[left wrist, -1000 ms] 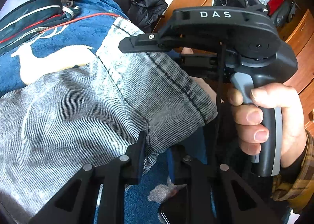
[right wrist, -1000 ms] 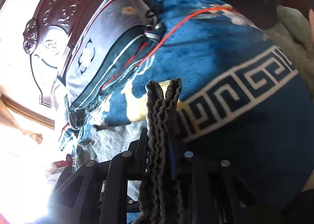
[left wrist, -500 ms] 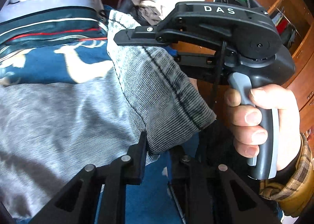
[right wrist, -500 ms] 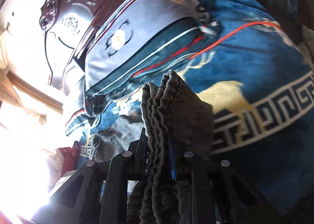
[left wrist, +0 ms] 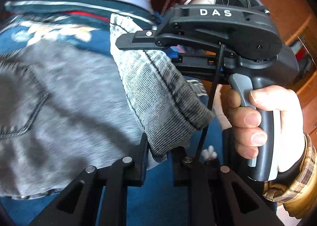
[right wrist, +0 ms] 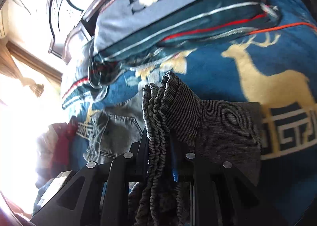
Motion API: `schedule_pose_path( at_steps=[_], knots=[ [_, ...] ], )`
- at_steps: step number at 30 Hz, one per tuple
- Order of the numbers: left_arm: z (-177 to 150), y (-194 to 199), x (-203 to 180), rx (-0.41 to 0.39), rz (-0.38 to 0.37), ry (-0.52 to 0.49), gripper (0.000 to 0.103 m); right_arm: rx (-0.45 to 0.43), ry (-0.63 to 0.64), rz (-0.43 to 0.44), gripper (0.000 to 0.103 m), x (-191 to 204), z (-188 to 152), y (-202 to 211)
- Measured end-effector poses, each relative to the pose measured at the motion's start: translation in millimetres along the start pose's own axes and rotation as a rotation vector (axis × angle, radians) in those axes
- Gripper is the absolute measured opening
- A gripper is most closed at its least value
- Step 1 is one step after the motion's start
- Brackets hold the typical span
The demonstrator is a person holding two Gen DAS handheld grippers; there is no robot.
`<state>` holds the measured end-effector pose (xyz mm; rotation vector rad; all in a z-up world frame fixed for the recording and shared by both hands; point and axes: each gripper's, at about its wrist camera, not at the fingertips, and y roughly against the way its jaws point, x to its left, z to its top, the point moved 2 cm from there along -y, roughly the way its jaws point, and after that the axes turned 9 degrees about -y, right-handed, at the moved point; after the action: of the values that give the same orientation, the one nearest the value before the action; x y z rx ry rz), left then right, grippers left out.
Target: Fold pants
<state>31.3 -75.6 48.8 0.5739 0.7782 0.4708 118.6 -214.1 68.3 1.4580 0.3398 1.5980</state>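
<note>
Blue deer blanket [right wrist: 247, 63] covers the bed; both grippers have carried the pants [left wrist: 75, 107] toward the pillow [right wrist: 178, 17]. Left gripper [left wrist: 158, 154] and right gripper [right wrist: 160, 146] each clench fabric, probably mid-fold.

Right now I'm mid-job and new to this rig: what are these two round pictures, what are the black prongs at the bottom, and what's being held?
No robot arm here: a person carries one trigger-handled gripper in each hand, with a fisheye camera looking along its fingers. The black prongs are those fingers.

In the left wrist view, the left gripper pinches the grey pants at a hem. You also see the right gripper from the side, squeezed by the person's right hand.

In the right wrist view, the right gripper clamps the bunched waistband. Beneath lies a blue deer blanket and a pillow.
</note>
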Motion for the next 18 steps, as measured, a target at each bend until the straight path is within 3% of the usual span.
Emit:
schedule_pose_path(
  at_steps=[2, 4, 8, 10, 14, 18],
  knots=[
    [-8, 0, 15, 0.024, 0.007, 0.045, 0.019, 0.030, 0.006, -0.020, 0.022, 3, -1, -22],
    [-15, 1, 23, 0.040, 0.025, 0.057, 0.019, 0.067, -0.013, -0.051, 0.041, 1, -2, -43],
    [-23, 8, 27, 0.044, 0.026, 0.080, 0.022, 0.094, -0.033, -0.053, 0.043, -5, -9, -57],
    [-24, 11, 27, 0.046, 0.033, 0.095, 0.030, 0.086, -0.061, -0.021, 0.043, -7, -11, -51],
    [-31, 31, 29, 0.029, 0.045, 0.139, 0.061, 0.030, -0.089, 0.024, 0.046, -13, -11, -17],
    [-28, 42, 40, -0.014, 0.055, 0.195, 0.068, -0.030, -0.110, 0.016, 0.050, -32, -22, 21]
  ],
)
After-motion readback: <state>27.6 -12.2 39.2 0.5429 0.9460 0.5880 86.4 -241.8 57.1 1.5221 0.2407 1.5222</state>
